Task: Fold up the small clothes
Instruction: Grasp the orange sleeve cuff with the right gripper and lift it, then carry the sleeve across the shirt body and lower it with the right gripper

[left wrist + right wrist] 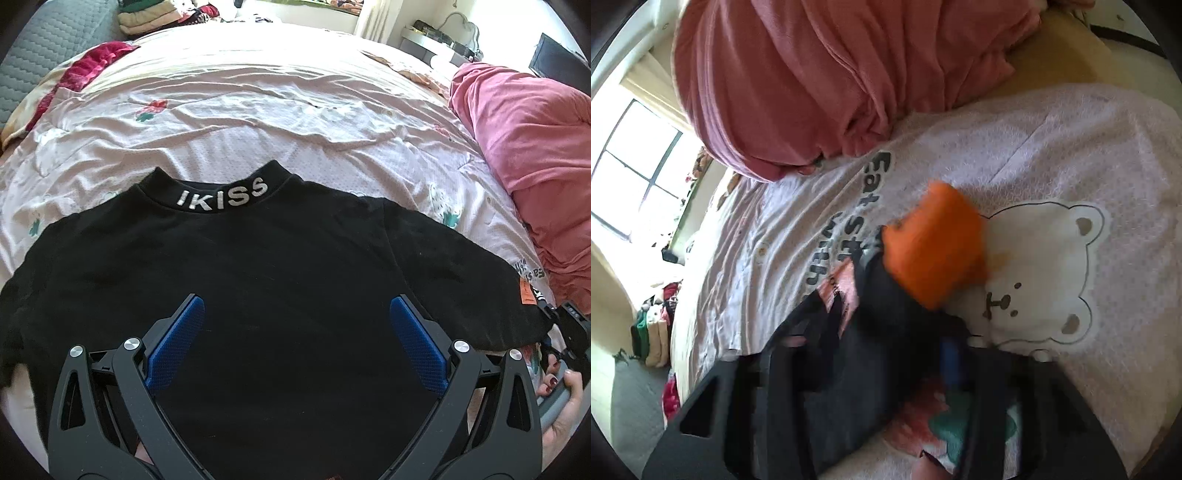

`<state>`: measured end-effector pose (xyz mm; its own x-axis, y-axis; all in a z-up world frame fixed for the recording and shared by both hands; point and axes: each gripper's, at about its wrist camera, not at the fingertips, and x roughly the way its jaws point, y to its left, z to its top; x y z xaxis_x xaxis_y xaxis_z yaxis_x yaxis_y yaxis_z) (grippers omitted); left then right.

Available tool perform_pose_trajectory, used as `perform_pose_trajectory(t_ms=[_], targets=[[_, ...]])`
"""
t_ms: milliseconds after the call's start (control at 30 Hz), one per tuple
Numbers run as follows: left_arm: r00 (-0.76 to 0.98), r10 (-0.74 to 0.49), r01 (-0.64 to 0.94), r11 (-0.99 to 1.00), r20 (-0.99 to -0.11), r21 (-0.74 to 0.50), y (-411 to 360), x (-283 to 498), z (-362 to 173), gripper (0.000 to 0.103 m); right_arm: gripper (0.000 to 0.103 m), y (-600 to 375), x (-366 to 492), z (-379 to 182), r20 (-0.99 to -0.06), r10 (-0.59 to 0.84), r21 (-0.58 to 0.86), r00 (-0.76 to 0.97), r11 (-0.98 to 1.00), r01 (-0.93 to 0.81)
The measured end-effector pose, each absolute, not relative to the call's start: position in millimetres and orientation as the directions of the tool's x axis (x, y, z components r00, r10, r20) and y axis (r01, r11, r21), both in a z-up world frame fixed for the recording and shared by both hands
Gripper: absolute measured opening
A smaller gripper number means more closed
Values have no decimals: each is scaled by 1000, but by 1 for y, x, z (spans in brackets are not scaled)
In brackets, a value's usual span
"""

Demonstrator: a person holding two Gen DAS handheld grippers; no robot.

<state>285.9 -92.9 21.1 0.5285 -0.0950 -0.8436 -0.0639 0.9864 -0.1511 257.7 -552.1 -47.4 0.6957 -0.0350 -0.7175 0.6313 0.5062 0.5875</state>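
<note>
A black sweater lies flat on the bed, its collar lettered "IKISS" at the far side. My left gripper hovers over the sweater's body, open, its blue pads wide apart with nothing pinched. The right sleeve stretches to the right and ends in a cuff with an orange label. In the blurred right wrist view that sleeve fills the gap between the fingers of my right gripper, which is shut on it, with the orange label just beyond the tips. A hand holds that gripper.
The bed sheet is pale pink and wrinkled, with a bear print under the sleeve end. A bundled pink blanket lies along the right side. A red cloth and a grey sofa are at the far left.
</note>
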Motion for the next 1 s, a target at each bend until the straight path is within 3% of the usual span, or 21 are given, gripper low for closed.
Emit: perform_pose_trajectory(t_ms=[67, 300, 533, 1000], targets=[[532, -96, -70, 985, -841, -157, -89, 283, 23, 95, 14, -551, 258, -46, -697, -20, 612, 717, 504, 610], [532, -95, -92, 981, -841, -169, -73, 274, 27, 95, 13, -512, 267, -3, -560, 67, 644, 826, 663, 383], [548, -117, -125, 968, -828, -219, -49, 265, 36, 95, 13, -443, 282, 38, -484, 238, 579, 842, 809, 104], [574, -124, -237, 921, -809, -309, 18, 245, 39, 95, 13, -295, 301, 74, -523, 454, 373, 722, 883, -285]])
